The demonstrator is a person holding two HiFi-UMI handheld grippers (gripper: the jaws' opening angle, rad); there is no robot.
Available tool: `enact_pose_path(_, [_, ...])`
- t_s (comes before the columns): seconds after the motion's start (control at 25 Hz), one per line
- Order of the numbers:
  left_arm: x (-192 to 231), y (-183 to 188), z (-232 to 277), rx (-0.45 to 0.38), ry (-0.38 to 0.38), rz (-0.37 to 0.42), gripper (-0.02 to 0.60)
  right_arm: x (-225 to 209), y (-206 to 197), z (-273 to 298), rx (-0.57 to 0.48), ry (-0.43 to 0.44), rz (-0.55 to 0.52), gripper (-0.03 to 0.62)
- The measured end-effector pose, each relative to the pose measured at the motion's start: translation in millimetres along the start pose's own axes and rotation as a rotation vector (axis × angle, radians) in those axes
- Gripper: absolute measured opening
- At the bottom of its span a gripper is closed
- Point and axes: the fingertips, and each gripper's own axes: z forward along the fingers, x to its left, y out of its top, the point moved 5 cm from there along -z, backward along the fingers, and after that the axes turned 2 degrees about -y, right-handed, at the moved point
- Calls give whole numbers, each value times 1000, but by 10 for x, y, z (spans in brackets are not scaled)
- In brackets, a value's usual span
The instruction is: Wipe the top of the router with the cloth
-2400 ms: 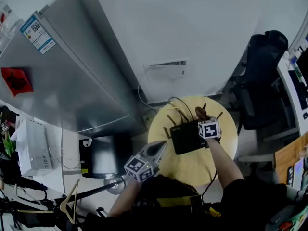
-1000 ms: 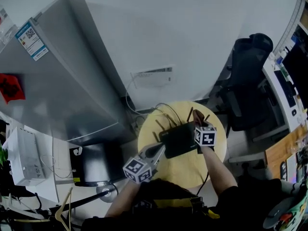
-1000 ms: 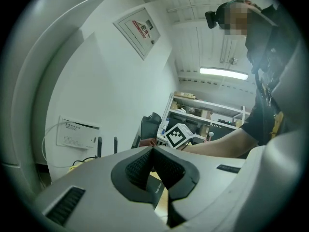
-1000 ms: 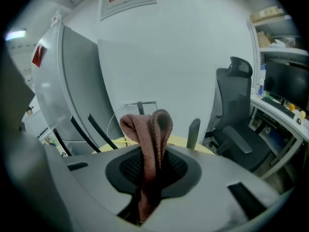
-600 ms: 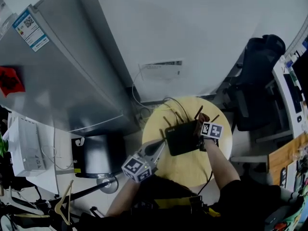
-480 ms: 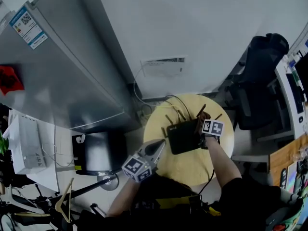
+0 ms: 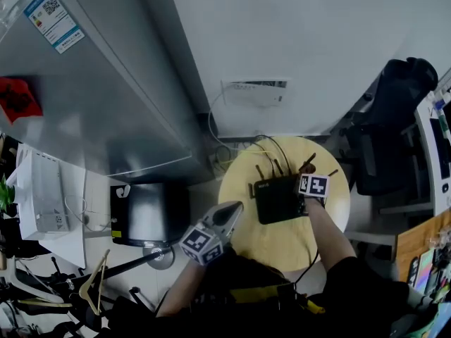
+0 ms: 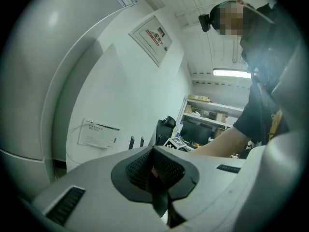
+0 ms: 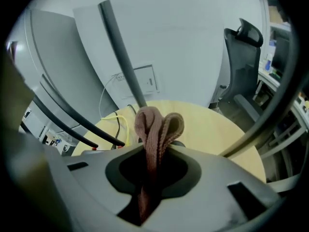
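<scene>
A black router [image 7: 278, 197] with several upright antennas [image 9: 120, 57] lies on a round yellow table [image 7: 282, 238]. My right gripper [image 7: 309, 178] is at the router's right end, shut on a folded brown cloth [image 9: 157, 129] that sticks up out of its jaws; in the head view the cloth [image 7: 307, 166] shows just beyond the marker cube. Antennas stand on both sides of the right gripper [image 9: 152, 163]. My left gripper [image 7: 235, 208] hovers over the table's left edge, apart from the router. In its own view the left gripper [image 8: 157, 170] is shut with nothing in it.
Cables [image 7: 264, 146] run off the table's far side toward a white wall box [image 7: 255, 92]. A tall grey cabinet [image 7: 91, 97] stands at the left with a black box [image 7: 148, 213] at its foot. A black office chair [image 7: 394, 118] is at the right.
The head camera has swung, so the whole scene shifts in view. The right gripper with the cloth stays at the router's right end; the left gripper stays by the table's left edge.
</scene>
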Motion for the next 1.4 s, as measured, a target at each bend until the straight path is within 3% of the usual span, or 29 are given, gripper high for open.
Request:
enact_pose_path(0.4, [-161, 34, 56, 31, -70, 9, -8, 84, 32, -242, -150, 72, -19, 63])
enact_pose_path(0.84, [-404, 55, 237, 50, -156, 86, -8, 172, 203, -662, -262, 35, -142, 63])
enact_pose_path(1.4, [-622, 120, 440, 9, -272, 74, -8, 301, 525, -1394, -466, 30, -256, 63])
